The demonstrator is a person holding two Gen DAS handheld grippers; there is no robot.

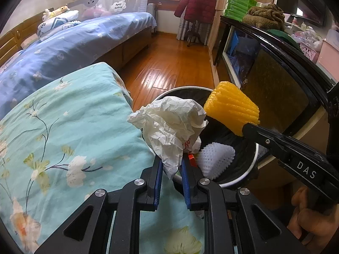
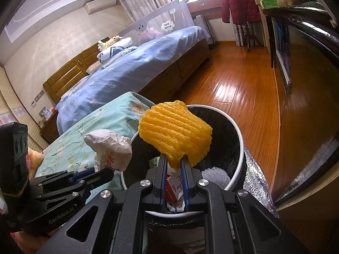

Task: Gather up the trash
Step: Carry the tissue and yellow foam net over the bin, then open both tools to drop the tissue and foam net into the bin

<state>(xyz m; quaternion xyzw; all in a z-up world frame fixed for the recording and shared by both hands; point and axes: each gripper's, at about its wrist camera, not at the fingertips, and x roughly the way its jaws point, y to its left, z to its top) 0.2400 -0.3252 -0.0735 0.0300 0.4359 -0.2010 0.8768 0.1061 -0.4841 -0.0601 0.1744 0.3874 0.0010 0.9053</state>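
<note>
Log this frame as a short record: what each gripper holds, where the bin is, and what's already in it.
left gripper: shut on crumpled paper
right gripper: shut on yellow foam net
bin: on the floor beside the floral bed, black liner
in bin: white foam net, printed wrappers
held items: both above the bin, not released

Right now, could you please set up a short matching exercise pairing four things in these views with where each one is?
Things:
1. yellow foam fruit net
2. crumpled white paper bag
3. white foam fruit net
4. red padded jacket

Places:
A. lying inside the black-lined trash bin
B. clamped in the left gripper
C. hanging on a stand by the window
D. clamped in the right gripper

Pairs: 1-D, 2-B, 3-A, 4-C
</note>
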